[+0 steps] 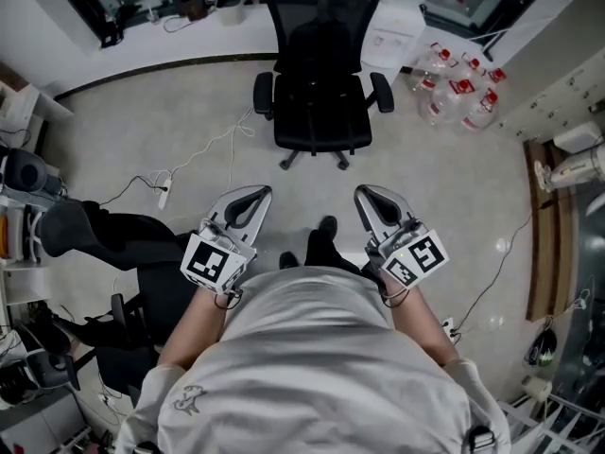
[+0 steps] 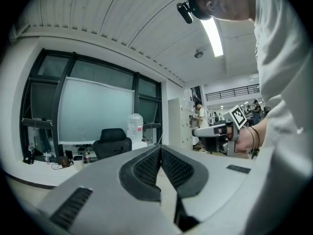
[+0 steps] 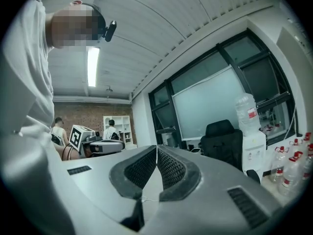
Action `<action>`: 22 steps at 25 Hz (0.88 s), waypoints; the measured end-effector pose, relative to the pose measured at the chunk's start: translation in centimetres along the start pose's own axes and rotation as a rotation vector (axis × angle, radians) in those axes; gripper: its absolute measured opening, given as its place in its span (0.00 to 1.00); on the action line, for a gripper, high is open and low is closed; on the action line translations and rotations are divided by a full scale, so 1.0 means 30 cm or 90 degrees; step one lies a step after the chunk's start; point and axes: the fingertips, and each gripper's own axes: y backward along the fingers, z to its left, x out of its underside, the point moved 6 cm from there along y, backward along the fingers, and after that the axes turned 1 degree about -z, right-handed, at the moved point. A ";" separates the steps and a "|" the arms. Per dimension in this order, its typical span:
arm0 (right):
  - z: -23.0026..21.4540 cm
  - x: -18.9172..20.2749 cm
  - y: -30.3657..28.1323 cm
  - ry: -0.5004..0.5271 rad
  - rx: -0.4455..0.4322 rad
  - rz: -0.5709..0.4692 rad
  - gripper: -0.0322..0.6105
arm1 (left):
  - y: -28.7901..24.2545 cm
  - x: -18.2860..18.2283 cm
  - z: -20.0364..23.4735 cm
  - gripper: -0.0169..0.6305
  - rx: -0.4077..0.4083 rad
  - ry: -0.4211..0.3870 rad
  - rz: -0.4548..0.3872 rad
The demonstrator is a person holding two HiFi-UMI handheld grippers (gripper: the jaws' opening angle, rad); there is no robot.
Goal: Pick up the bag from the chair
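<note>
A black office chair (image 1: 319, 74) stands on the floor ahead of me, facing me. A dark shape, probably the black bag (image 1: 321, 43), rests on its seat against the backrest, hard to tell apart from the chair. My left gripper (image 1: 255, 195) and right gripper (image 1: 365, 195) are held side by side close to my body, well short of the chair, both shut and empty. The left gripper view shows the jaws closed at the left gripper's tip (image 2: 160, 149), with the chair (image 2: 112, 141) far off. In the right gripper view the pads touch at the right gripper's tip (image 3: 156, 149), the chair (image 3: 222, 143) beyond.
Several large water bottles (image 1: 458, 88) stand on the floor right of the chair, beside a white water dispenser (image 1: 397, 31). A cable and power strip (image 1: 163, 193) lie on the floor at left. Another dark chair (image 1: 104, 233) is at my left. A desk (image 1: 142, 36) runs along the back.
</note>
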 end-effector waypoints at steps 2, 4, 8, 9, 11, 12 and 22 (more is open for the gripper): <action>-0.020 0.000 -0.029 -0.002 -0.007 0.003 0.10 | -0.006 0.006 0.022 0.05 -0.009 0.004 0.001; -0.046 -0.001 -0.064 -0.007 -0.016 0.002 0.10 | -0.015 0.011 0.047 0.05 -0.017 0.005 0.005; -0.117 0.002 -0.123 -0.020 -0.030 0.009 0.10 | -0.049 0.014 0.101 0.05 -0.041 0.008 0.010; -0.138 0.003 -0.136 -0.022 -0.033 0.011 0.10 | -0.062 0.015 0.117 0.05 -0.047 0.011 0.010; -0.184 0.003 -0.163 -0.026 -0.039 0.016 0.10 | -0.097 0.020 0.144 0.05 -0.055 0.015 0.012; -0.211 0.002 -0.175 -0.028 -0.042 0.017 0.10 | -0.118 0.022 0.156 0.05 -0.059 0.016 0.014; -0.532 -0.050 -0.269 -0.021 -0.053 0.020 0.10 | -0.446 -0.005 0.270 0.05 -0.064 0.006 0.014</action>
